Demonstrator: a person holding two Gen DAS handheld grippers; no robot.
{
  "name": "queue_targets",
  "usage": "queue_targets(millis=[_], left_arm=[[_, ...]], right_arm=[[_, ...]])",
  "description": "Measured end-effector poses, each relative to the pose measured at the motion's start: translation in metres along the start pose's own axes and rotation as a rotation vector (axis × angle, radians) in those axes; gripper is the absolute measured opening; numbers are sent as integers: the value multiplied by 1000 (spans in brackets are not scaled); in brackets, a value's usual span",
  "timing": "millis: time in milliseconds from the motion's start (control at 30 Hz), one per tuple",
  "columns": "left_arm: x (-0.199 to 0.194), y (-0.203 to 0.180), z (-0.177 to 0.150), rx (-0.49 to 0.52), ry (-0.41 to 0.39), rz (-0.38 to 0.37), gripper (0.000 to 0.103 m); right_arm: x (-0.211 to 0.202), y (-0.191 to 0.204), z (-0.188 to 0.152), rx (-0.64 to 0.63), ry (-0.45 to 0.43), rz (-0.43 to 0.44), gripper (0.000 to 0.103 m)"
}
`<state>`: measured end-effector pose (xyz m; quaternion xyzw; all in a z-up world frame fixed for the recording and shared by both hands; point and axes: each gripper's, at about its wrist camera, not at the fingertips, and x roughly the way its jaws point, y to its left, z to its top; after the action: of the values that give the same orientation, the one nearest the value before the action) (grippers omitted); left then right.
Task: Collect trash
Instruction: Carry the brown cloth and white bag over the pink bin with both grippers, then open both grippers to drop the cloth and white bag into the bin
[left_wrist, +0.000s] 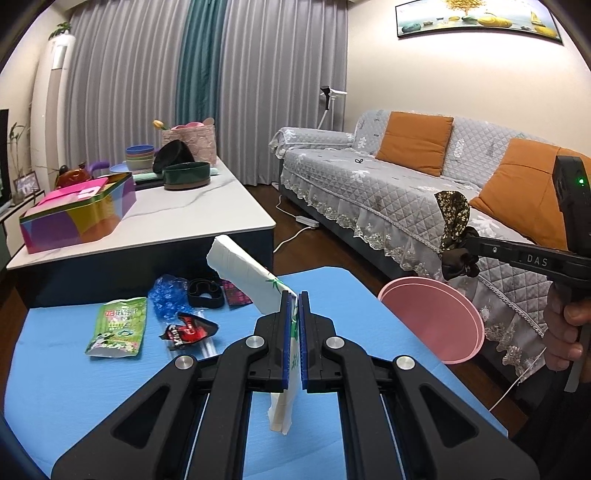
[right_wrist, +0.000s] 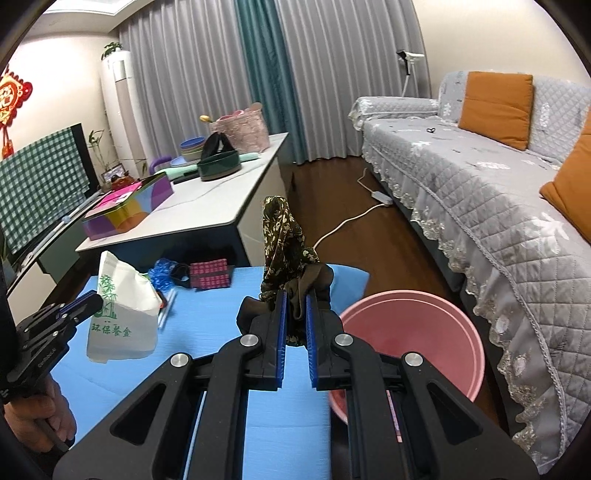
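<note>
Each black hand-held gripper (left_wrist: 294, 310) has blue-padded fingers (right_wrist: 281, 325), round silver screws and white lettering along its body.

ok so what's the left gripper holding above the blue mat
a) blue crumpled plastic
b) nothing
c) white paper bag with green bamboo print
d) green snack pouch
c: the left gripper is shut on the white paper bag with green bamboo print, lifted off the blue mat.
</note>
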<state>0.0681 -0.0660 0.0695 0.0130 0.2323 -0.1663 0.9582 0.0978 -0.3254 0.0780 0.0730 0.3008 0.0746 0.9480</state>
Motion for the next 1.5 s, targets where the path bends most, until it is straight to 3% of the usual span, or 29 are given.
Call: queue_targets(millis=[567, 1033, 1500], left_arm=[[11, -36, 2, 28, 14, -82, 4], [38, -71, 24, 32, 25, -159, 4], [96, -153, 44, 92, 41, -274, 4]], right_arm=[[-18, -41, -2, 46, -31, -77, 10], [-23, -89, 1, 77, -62, -217, 10], [-6, -126, -1, 112, -43, -282, 10]])
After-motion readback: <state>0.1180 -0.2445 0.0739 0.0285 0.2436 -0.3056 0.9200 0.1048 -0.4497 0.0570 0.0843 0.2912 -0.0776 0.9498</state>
